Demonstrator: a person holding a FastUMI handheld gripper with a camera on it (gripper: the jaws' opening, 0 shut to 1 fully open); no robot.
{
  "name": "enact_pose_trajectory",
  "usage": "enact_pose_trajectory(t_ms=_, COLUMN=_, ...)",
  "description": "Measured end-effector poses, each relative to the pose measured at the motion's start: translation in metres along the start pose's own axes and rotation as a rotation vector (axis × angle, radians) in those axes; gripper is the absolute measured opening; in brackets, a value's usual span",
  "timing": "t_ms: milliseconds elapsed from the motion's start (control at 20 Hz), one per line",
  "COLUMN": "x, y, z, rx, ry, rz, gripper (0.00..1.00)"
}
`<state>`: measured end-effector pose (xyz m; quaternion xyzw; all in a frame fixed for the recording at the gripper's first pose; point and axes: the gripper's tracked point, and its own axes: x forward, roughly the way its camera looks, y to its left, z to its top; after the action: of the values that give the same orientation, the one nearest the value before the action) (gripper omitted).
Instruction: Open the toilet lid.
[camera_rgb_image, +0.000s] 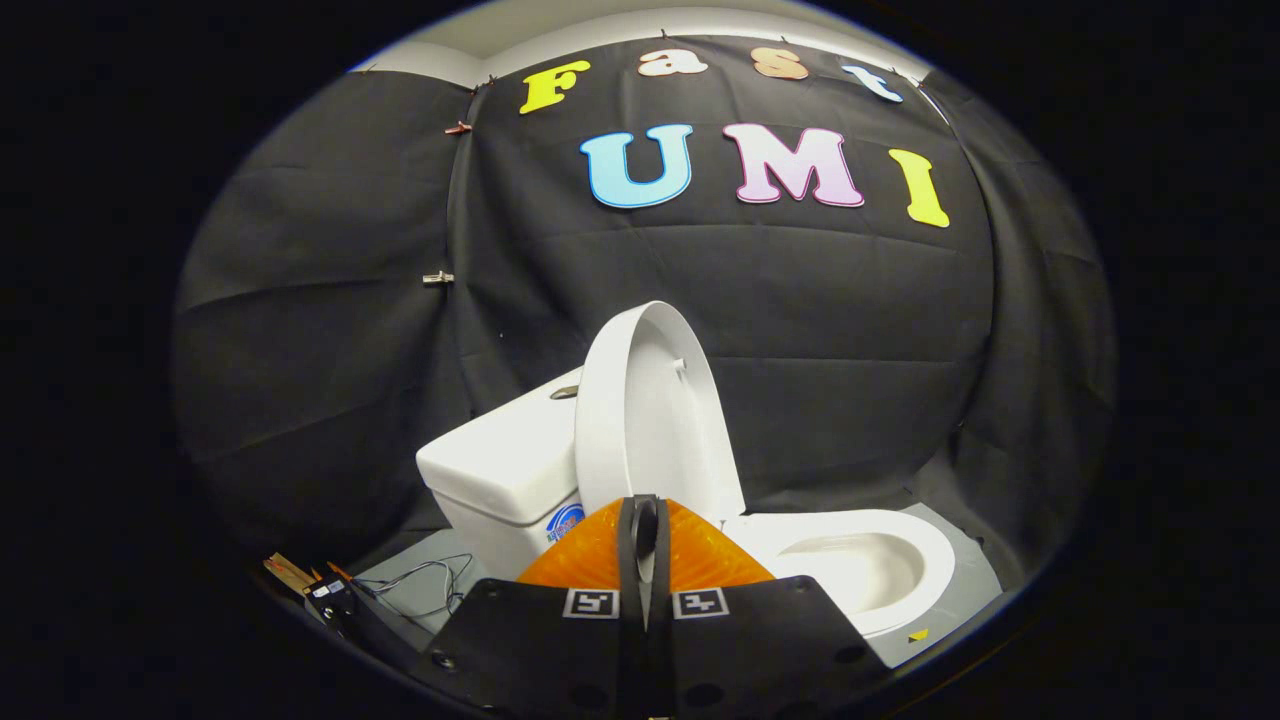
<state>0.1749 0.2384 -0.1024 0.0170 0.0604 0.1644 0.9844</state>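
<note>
Jaws: the gripper (643, 545) sits at the bottom of the gripper view with its two fingers (600, 555) pressed together, edge to edge, and nothing caught between them; a thin dark seam runs where they meet.
Toilet lid: the white oval plastic toilet lid (650, 410) stands raised, close to upright, just beyond the tips of the jaws; its inner face is turned towards the bowl side, and a small bumper shows near its top.
Contact: the jaws' tips overlap the lower edge of the lid in this view; whether they touch it cannot be told.
Bowl: the white ceramic toilet bowl (905, 585) lies open ahead and to the right of the jaws, its rim and hollow in plain sight.
Cistern: the white box-shaped ceramic cistern (500, 465) stands ahead and to the left of the jaws, behind the raised lid, with a small round sticker on its front and a metal flush button (564, 392) on top.
Floor: the grey floor (960, 575) runs under and around the toilet.
Cables: thin dark wires (425, 580) lie on the floor to the left of the jaws, beside some small hardware (315, 585) that is too small to make out.
Backdrop: black cloth wall (330, 330) hangs behind the toilet, held by small clips (437, 278).
</note>
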Motion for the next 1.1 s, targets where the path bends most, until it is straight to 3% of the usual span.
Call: enact_pose_trajectory(t_ms=1100, x=-0.0002, y=0.0016, z=-0.0004, rx=0.003, ry=0.012, rz=0.026, gripper=0.09)
